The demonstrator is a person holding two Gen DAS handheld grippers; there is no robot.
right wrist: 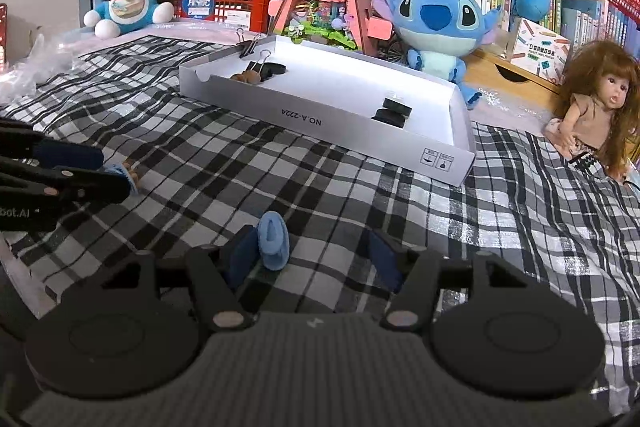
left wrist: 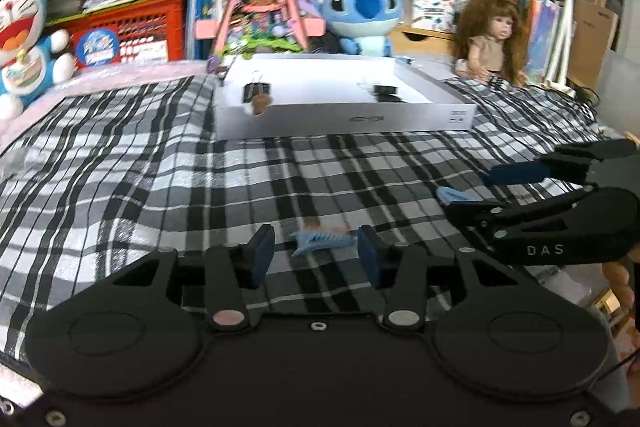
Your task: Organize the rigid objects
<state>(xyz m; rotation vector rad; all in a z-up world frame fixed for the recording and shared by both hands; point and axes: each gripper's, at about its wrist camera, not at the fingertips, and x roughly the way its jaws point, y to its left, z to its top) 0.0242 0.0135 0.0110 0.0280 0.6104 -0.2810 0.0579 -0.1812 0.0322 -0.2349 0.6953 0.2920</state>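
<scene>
The left gripper (left wrist: 316,251) stands partly open over the plaid cloth (left wrist: 160,163). A blue claw clip (left wrist: 320,239) lies on the cloth between its pads, and neither pad (left wrist: 262,253) presses on it.

The right gripper (right wrist: 312,259) stands wider apart. A second blue clip (right wrist: 273,240) sits on the cloth just beside its left pad (right wrist: 242,255) (whether they touch I cannot tell); the right pad is well clear of it.

Beyond both, the white tray (right wrist: 360,131) rests on the cloth, holding black binder clips (right wrist: 260,67) and a brown clip (right wrist: 246,77) at one end and black pieces (right wrist: 392,111) at the other.
</scene>
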